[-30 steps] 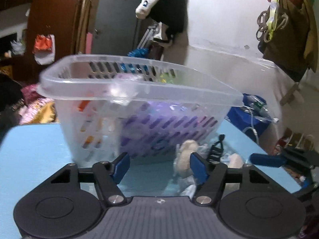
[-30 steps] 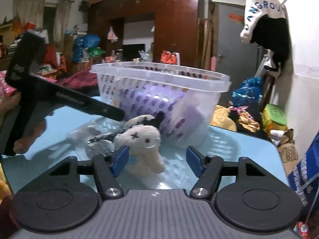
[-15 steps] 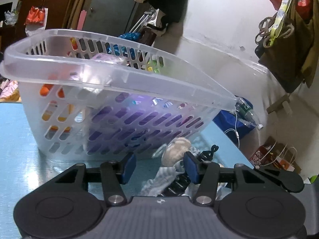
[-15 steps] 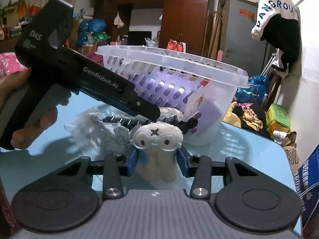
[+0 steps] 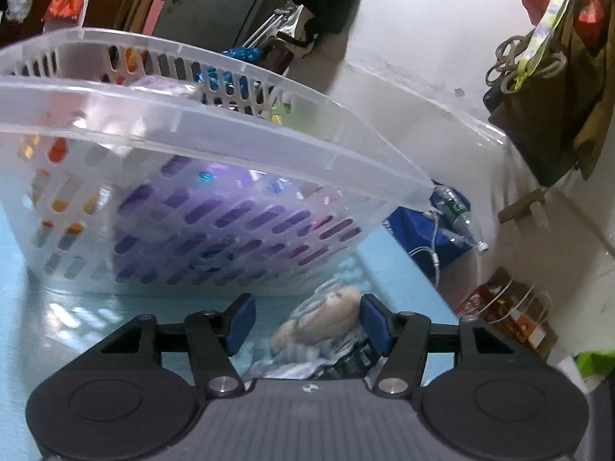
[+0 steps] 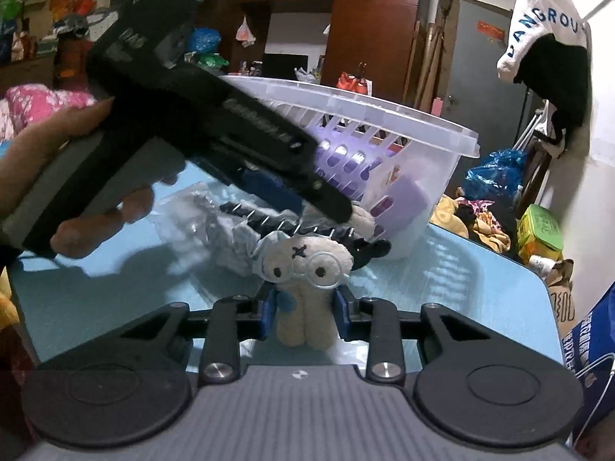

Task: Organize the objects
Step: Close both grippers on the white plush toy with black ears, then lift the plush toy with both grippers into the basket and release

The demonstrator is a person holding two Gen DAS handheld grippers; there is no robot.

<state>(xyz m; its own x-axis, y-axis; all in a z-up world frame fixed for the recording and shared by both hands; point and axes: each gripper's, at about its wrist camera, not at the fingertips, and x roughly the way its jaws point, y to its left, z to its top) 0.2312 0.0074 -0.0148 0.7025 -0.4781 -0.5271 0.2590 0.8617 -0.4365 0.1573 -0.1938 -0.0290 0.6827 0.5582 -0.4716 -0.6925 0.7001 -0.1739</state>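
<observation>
The small beige plush toy is squeezed between the blue pads of the right gripper on the blue table, near the clear basket, while the left gripper is held wide open over crinkly plastic.

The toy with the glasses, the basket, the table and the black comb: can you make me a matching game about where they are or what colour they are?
Things:
1. plush toy
2. basket
3. table
4. black comb

Clues:
A. light blue
B. see-through plastic with slots, purple stuff inside
C. squeezed between the blue pads of the right claw
D. lying on a crinkly clear bag, behind the toy's head

Pairs: 1-C, 2-B, 3-A, 4-D
</observation>
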